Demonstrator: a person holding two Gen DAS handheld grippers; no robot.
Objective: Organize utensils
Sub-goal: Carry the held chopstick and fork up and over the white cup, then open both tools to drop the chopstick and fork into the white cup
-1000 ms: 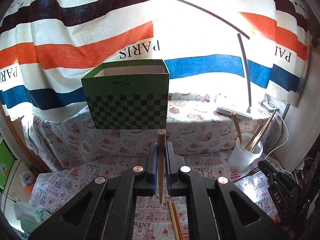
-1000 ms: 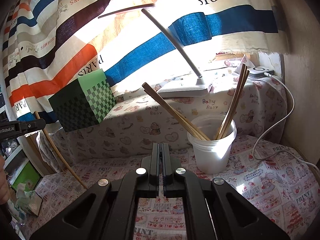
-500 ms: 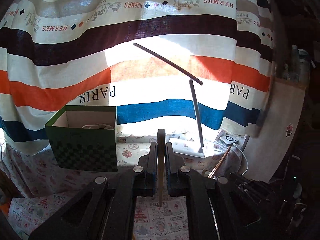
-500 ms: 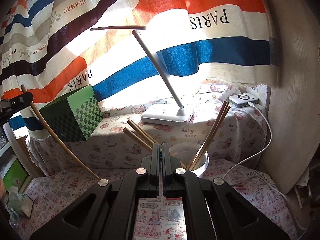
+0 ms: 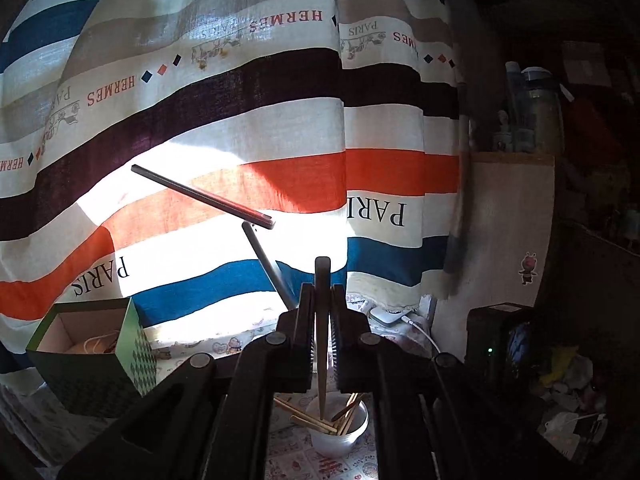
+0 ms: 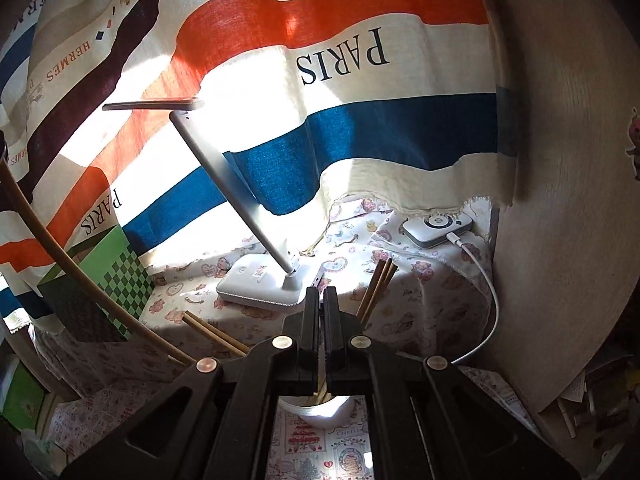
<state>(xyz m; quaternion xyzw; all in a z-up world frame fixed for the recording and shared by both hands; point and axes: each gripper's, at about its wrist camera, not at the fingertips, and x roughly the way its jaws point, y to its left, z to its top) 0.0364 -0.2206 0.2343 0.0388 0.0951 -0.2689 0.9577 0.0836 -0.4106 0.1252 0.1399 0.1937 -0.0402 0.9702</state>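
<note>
My left gripper (image 5: pixel 322 292) is shut on a wooden chopstick (image 5: pixel 322 344) held upright, its lower tip over the mouth of a white plastic cup (image 5: pixel 340 438) that holds several chopsticks (image 5: pixel 308 420). The same chopstick (image 6: pixel 60 260) shows as a long curved stick at the left of the right wrist view. My right gripper (image 6: pixel 320 300) is shut and empty, just above and in front of the cup (image 6: pixel 320 410), whose chopsticks (image 6: pixel 378 288) stick out on both sides behind my fingers.
A white desk lamp (image 6: pixel 264 280) stands on the raised ledge behind the cup. A green checkered box (image 5: pixel 92 360) stands at the left. A white charger (image 6: pixel 438 228) with a cable lies at the right by the wooden wall. A striped curtain hangs behind.
My left gripper has risen and moved right with the chopstick, bringing its tip over the cup. My right gripper has moved closer to the cup and stayed shut.
</note>
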